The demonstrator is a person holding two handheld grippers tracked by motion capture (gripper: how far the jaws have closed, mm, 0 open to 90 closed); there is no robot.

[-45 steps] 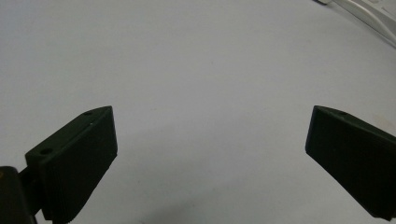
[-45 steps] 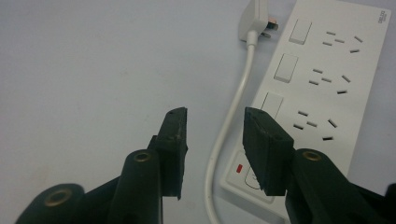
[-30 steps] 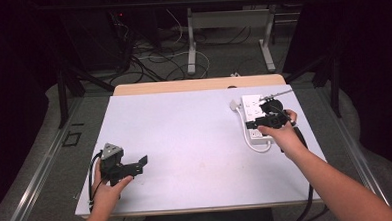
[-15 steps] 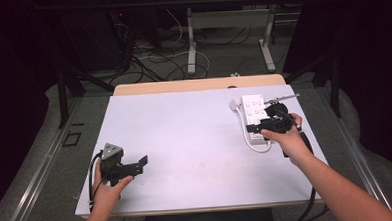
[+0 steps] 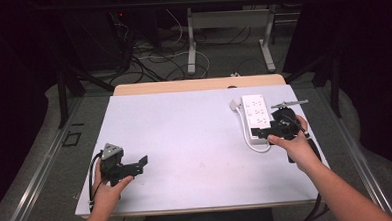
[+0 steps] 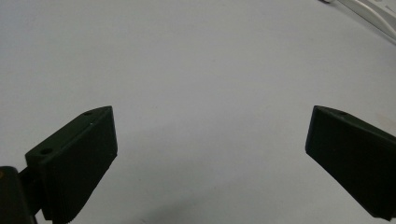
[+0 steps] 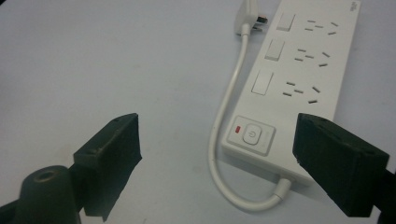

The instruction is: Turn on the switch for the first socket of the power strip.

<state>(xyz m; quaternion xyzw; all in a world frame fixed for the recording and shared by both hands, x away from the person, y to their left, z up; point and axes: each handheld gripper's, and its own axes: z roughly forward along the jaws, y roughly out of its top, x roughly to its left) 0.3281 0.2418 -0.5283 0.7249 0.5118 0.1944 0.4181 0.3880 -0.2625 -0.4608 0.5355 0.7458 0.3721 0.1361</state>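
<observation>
- The left gripper (image 5: 136,165), a black two-jaw tool topped by a grey three-cornered plate, is held low over the near left part of the pale grey rectangular table top (image 5: 185,141), well apart from the white plastic power strip (image 5: 257,119).
- In the left gripper view its jaws are seen spread wide, with bare table top between them and nothing grasped; a corner of the power strip (image 6: 373,18) is caught at the far right edge.
- The right gripper (image 5: 265,132), also black, is held by the person's right hand (image 5: 298,143) at the near end of the power strip, over the right side of the table.
- In the right gripper view (image 7: 217,154) its jaws are released and set wide apart; the near end of the power strip, with a power button beside a small red indicator (image 7: 250,133), lies between them, not clamped.
- The short white cable (image 7: 224,140) is seen curving out of the strip's near end and running along its left side to the white plug (image 7: 250,18), which lies on the table just beside the strip's far end.
- Three rectangular switches and three sets of socket slots are shown along the strip's top face.
- Beyond the table, a grey floor with tangled dark cables (image 5: 151,57) and the white legs of another desk (image 5: 191,40) is seen.
</observation>
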